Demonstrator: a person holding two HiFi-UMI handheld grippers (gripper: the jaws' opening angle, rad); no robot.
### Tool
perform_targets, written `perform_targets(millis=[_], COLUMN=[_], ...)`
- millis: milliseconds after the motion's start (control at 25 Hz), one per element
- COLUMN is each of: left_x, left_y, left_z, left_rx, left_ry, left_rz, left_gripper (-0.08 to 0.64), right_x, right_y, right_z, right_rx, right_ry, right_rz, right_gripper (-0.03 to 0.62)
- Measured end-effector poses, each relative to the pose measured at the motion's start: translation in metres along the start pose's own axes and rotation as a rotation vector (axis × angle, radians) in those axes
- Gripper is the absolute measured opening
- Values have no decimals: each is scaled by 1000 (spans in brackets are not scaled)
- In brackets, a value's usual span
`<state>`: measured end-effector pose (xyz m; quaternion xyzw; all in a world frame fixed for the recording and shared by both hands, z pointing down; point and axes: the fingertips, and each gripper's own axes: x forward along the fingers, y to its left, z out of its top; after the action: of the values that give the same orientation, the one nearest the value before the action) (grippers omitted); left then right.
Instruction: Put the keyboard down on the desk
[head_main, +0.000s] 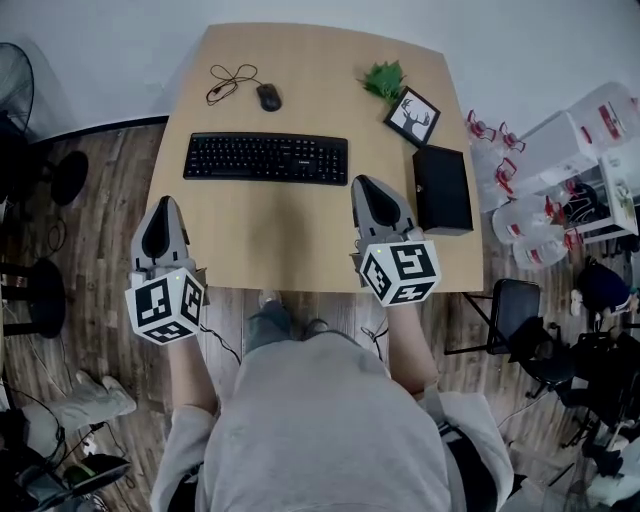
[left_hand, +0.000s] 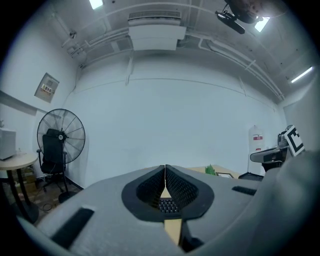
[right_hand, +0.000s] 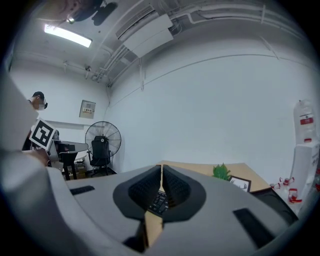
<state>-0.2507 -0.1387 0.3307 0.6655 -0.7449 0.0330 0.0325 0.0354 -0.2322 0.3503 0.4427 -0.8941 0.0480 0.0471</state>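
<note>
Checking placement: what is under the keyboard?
The keyboard lies flat on the wooden desk; nothing shows at its edges, but the patch beneath it is covered.

Two grippers (left gripper (head_main: 166, 203), right gripper (head_main: 363, 184)) and one desk (head_main: 300, 250). On it are one keyboard (head_main: 265, 158), one mouse (head_main: 268, 96), one coiled cable (head_main: 230, 82), one plant (head_main: 384, 80), one framed picture (head_main: 412, 116) and one black box (head_main: 442, 188). One pedestal fan (left_hand: 61, 136) stands nearby.
</note>
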Motion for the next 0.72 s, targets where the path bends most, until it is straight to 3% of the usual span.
perform_targets(millis=[480,720], left_x=[-49,-65], left_y=[-22,-32], left_z=[33,38], left_rx=[-28,-3], left_ry=[-96,-115], left_rz=[16,21], left_gripper=[11,11], right_x=[-52,-72], right_y=[6,5], right_z=[27,33], right_rx=[-35,-38], right_ry=[-85,-111], right_rz=[12,11], right_gripper=[15,15])
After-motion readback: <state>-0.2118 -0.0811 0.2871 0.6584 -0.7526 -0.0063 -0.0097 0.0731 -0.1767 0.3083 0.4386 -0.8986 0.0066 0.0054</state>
